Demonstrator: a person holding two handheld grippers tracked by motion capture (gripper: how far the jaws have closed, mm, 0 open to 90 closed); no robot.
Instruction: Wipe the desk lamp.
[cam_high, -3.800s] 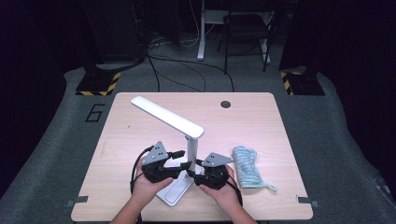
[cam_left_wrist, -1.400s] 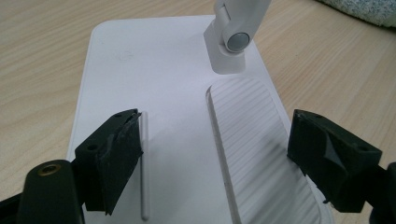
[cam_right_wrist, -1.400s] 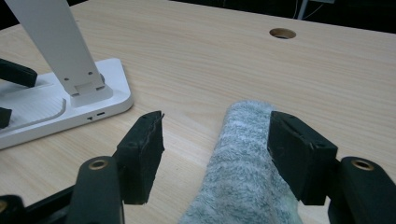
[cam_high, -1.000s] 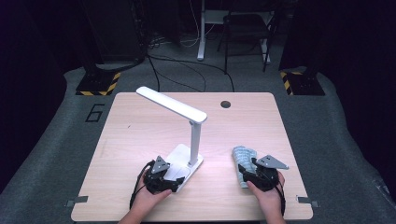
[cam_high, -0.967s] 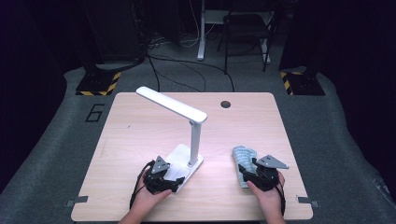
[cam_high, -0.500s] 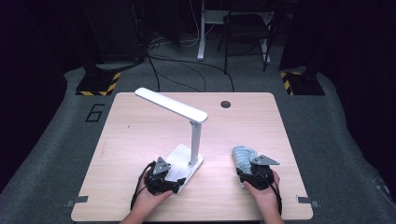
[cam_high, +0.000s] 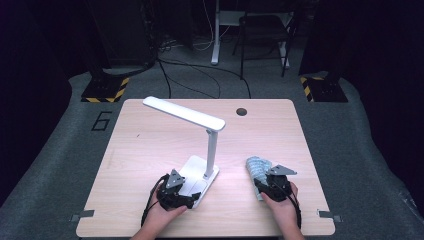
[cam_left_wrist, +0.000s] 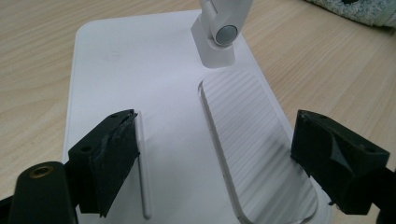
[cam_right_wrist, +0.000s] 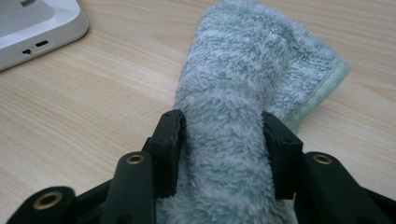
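Rolled cloth (cam_right_wrist: 233, 116) lengthwise between right hand-held gripper (cam_right_wrist: 224, 144) jaws, pointing away

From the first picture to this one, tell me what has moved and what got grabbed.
The right claw left the lamp base, crossed to the rolled light-blue towel and has just been closing; its pads now press the roll from both sides. The desk lamp has turned, its base now lying more squarely. The left claw is over the base as before, jaws wide apart. The towel has not left its spot on the table.
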